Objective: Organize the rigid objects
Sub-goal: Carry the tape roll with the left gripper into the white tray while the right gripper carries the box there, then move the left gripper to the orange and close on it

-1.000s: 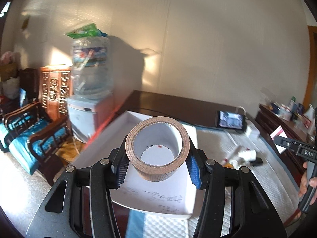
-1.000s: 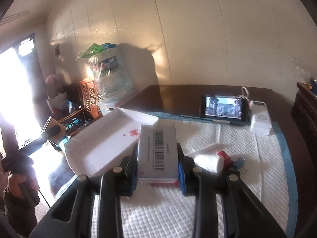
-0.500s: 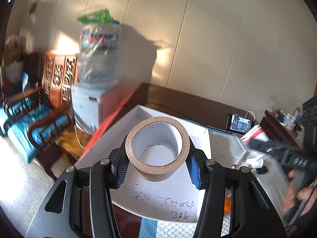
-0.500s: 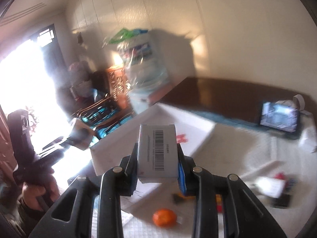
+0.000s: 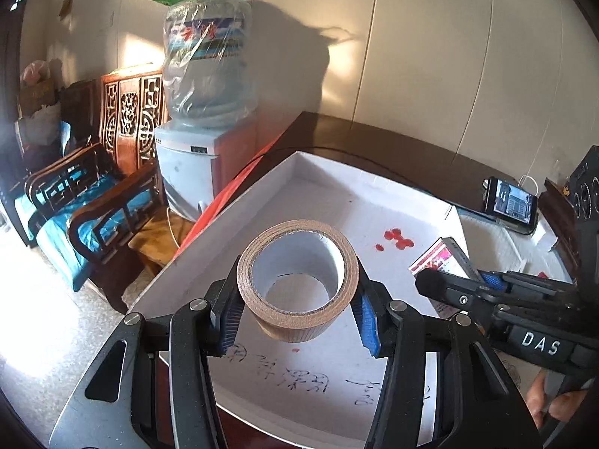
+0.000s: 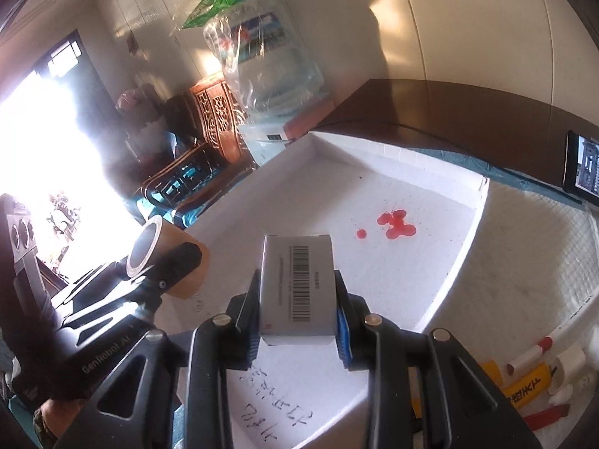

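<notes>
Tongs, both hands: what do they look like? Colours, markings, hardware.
Both are black frames with triangular cut-outs and silver screw heads. The left tongs and the right tongs carry ribbed blue pads inside the fingers. Seen from the left wrist, the right unit's body reads "DAS" in white; seen from the right wrist, the left unit's reads "GenRobot.AI". No cables or sleeves show.

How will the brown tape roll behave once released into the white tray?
The tape roll looks rigid, keeping its round shape between the left gripper pads. Its hole faces up, so it should probably land flat in the tray; dropped tilted, it might roll.
</notes>
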The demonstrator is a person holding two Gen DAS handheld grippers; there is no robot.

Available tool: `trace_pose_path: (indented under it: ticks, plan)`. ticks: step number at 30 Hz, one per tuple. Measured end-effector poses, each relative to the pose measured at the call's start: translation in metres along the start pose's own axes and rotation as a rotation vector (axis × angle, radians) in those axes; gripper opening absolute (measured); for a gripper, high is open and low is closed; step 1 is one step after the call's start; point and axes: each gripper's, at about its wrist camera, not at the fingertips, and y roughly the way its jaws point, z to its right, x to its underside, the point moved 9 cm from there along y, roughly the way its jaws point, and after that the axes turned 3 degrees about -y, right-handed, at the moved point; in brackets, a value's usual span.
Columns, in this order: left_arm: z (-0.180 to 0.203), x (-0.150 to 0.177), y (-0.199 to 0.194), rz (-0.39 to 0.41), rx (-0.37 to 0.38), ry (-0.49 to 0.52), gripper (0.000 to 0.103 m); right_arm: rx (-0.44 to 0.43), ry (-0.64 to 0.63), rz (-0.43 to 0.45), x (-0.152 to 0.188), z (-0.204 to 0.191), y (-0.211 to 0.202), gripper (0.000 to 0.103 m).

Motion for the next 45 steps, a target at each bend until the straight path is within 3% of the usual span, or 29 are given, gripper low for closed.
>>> trace_pose_path:
  ticks: [7, 8, 9, 10, 11, 12, 18, 21, 25, 28, 31, 36, 41, 45]
  plan:
    - [-0.003, 0.006, 0.01, -0.037, 0.004, -0.032, 0.051, 0.023, -0.026, -0.001, 0.003, -0.004, 0.009, 0.034]
    - [-0.005, 0.005, 0.008, -0.03, 0.007, -0.046, 0.052, 0.013, -0.029, 0.004, 0.004, -0.005, 0.007, 0.041]
    - [-0.006, 0.003, 0.006, -0.019, 0.009, -0.058, 0.054, -0.001, -0.029, 0.012, 0.005, -0.005, 0.004, 0.067]
    - [-0.01, 0.001, 0.004, -0.003, 0.0, -0.073, 0.069, 0.001, -0.025, 0.025, 0.004, -0.004, 0.005, 0.088]
    - [-0.016, -0.002, -0.001, 0.02, -0.003, -0.102, 0.082, 0.003, -0.017, 0.043, 0.004, -0.002, 0.002, 0.095]
    - [-0.019, -0.004, -0.004, 0.038, 0.006, -0.122, 0.103, -0.002, -0.008, 0.056, 0.006, 0.0, -0.001, 0.103]
    - [-0.02, -0.015, -0.032, 0.138, 0.049, -0.152, 0.103, -0.044, 0.019, 0.105, 0.004, 0.011, -0.033, 0.103]
    - [-0.001, -0.015, -0.048, 0.16, 0.112, -0.085, 0.103, 0.012, -0.001, 0.201, 0.001, 0.03, -0.075, 0.103]
    - [0.04, 0.0, -0.066, 0.154, 0.232, 0.06, 0.103, 0.07, 0.077, 0.304, 0.006, 0.078, -0.133, 0.103]
    - [0.085, 0.026, -0.074, 0.08, 0.353, 0.226, 0.103, 0.111, 0.159, 0.335, 0.022, 0.119, -0.162, 0.103]
    - [0.13, 0.065, -0.076, -0.068, 0.461, 0.372, 0.103, 0.149, 0.248, 0.358, 0.041, 0.158, -0.187, 0.103]
    - [0.17, 0.103, -0.069, -0.146, 0.442, 0.507, 0.103, 0.24, 0.347, 0.382, 0.063, 0.21, -0.219, 0.103]
    - [0.186, 0.123, -0.056, -0.208, 0.425, 0.515, 0.103, 0.324, 0.446, 0.365, 0.083, 0.257, -0.238, 0.103]
    - [0.19, 0.133, -0.049, -0.23, 0.403, 0.538, 0.103, 0.366, 0.436, 0.307, 0.089, 0.266, -0.233, 0.103]
